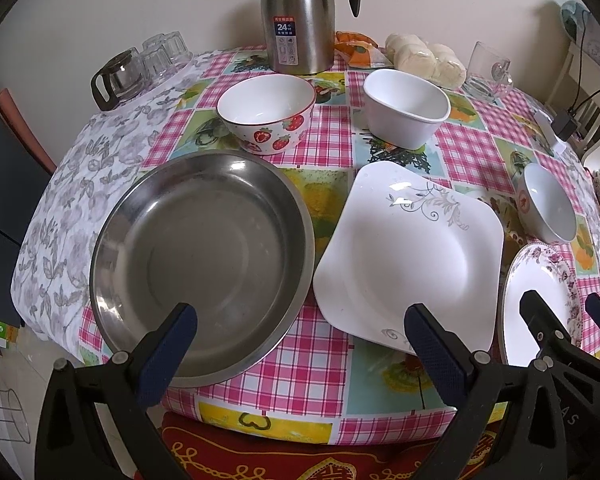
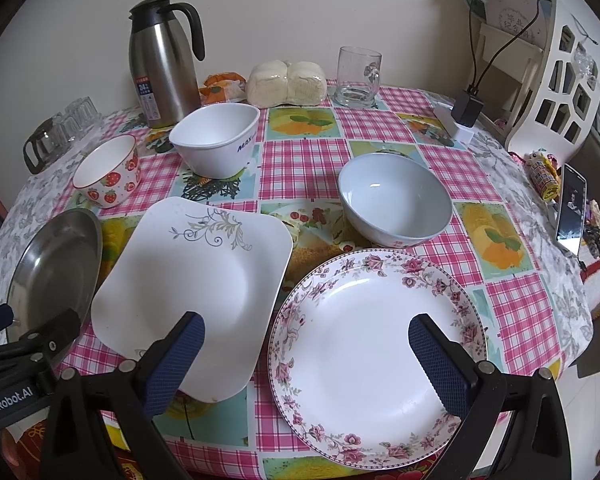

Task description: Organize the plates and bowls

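Note:
On the checked tablecloth a steel round dish (image 1: 204, 260) lies front left, a square white plate (image 1: 412, 256) beside it, and a floral round plate (image 2: 376, 356) front right. Behind them stand a strawberry bowl (image 1: 266, 114), a square white bowl (image 1: 406, 106) and a pale blue bowl (image 2: 396, 200). My left gripper (image 1: 300, 328) is open and empty, hovering over the near rims of the steel dish and the square plate. My right gripper (image 2: 306, 336) is open and empty, over the near half of the floral plate.
A steel thermos jug (image 1: 298, 16), bagged buns (image 2: 286, 82), a glass mug (image 2: 356, 78) and upturned glasses with a glass pot (image 1: 140, 68) stand along the back. A phone (image 2: 572, 208) and a charger (image 2: 466, 114) lie at the right edge. A chair back (image 2: 556, 80) stands right.

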Demonstrator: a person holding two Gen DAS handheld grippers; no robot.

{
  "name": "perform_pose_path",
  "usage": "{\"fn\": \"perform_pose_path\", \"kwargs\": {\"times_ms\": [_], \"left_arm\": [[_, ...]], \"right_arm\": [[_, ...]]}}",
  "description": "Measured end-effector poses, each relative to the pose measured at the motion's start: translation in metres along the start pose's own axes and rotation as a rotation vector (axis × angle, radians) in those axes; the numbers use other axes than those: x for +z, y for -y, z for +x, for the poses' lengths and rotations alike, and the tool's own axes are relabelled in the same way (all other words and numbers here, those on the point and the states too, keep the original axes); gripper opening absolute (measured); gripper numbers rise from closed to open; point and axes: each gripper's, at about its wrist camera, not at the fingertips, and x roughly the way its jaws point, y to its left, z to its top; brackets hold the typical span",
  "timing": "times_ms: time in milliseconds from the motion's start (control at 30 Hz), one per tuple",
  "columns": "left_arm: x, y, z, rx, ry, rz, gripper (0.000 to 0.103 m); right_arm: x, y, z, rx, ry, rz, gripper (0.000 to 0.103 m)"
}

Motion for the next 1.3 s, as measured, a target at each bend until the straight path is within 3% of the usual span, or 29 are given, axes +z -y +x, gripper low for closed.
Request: {"fn": "perform_pose_path", "kwargs": {"times_ms": [533,733,1200,1300], "left_arm": [[0.000,-0.012,0.003,-0.016,-0.005,-0.038,0.103],[0.005,-0.063,0.009,-0.018,-0.024,-0.228,0.103],[-0.004,-0.182,0.019,0.096,0.088,-0.598,0.103],[-0.005,-0.195,0.028,0.106,0.070,-0.640,0.103]], "right_arm": [[-0.001,-0.007,0.003,-0.005,-0.013,-0.009,0.103],[-0.001,-0.033,0.004,0.039,-0.002,-0.053,0.103],[0.008,-0.095,0.019,0.313,0.019,-0.047,0.103],[0.006,-0.116,0.027,0.373,-0.017,-0.091,0.103]]}}
